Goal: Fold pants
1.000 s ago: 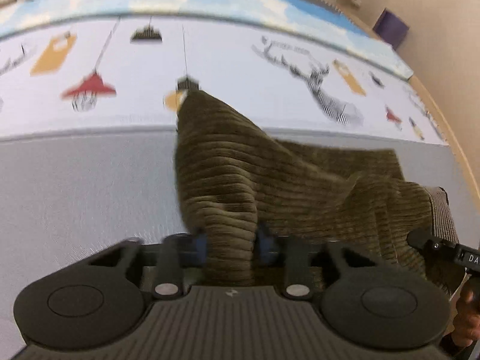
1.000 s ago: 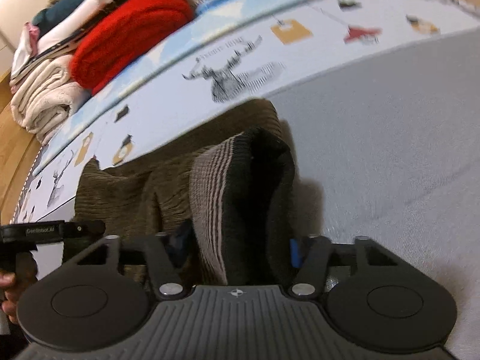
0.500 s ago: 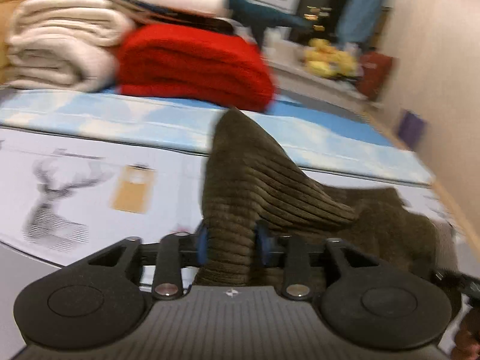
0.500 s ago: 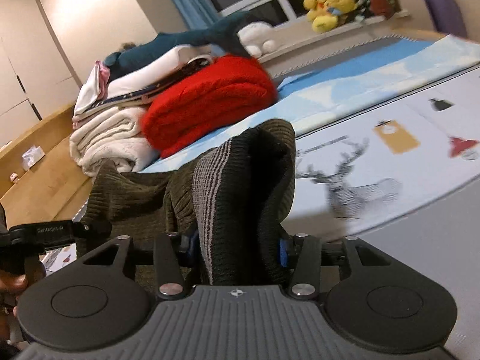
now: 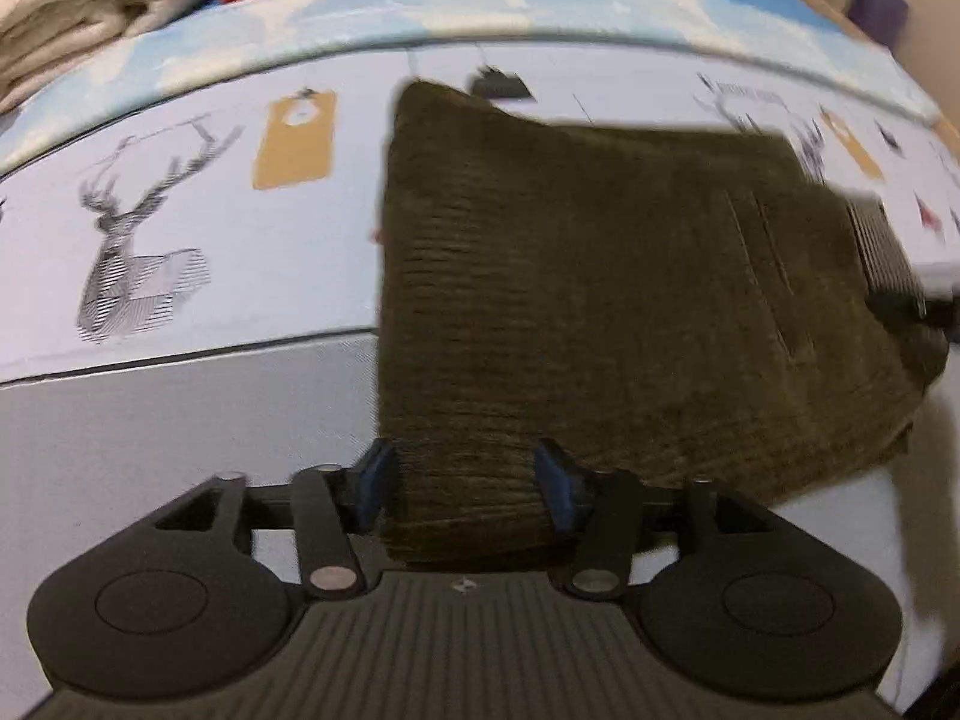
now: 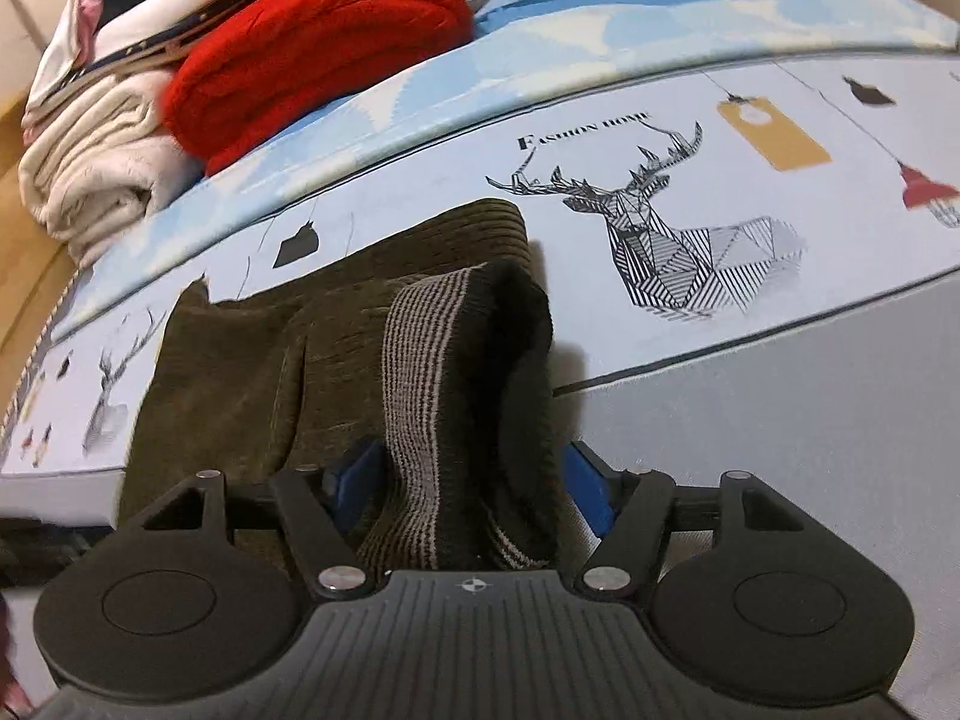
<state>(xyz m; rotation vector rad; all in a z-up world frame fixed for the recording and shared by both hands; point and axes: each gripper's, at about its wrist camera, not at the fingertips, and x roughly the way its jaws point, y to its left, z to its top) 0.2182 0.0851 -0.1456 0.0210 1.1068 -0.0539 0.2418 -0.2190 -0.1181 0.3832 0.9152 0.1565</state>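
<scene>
On the bed sheet (image 5: pixel 180 396), printed with deer heads and hanging tags, one pair of olive corduroy pants (image 5: pixel 600 276) lies spread crosswise, folded over on itself, with both near corners still between gripper jaws. One corner per gripper is the usual hold for carrying a fold over evenly, which explains the wide spacing of the two tools.

Left gripper (image 5: pixel 465 477): jaws have just been opening. The plain corduroy edge sits between the blue pads, with a visible gap on the left side; the cloth reads as released, not pinched.

Right gripper (image 6: pixel 471 483): jaws have likewise just been opening. The striped waistband (image 6: pixel 420 372) stands bunched between them; the right pad is clear of the fabric, so this corner also appears let go.

Judgement: the fold has been laid down and both tools are freeing it.

Count: pants, one; grippers, two. At the head of the bed, one red blanket (image 6: pixel 318 42) and one cream blanket (image 6: pixel 90 162), stacked beside each other, well apart from the pants.
</scene>
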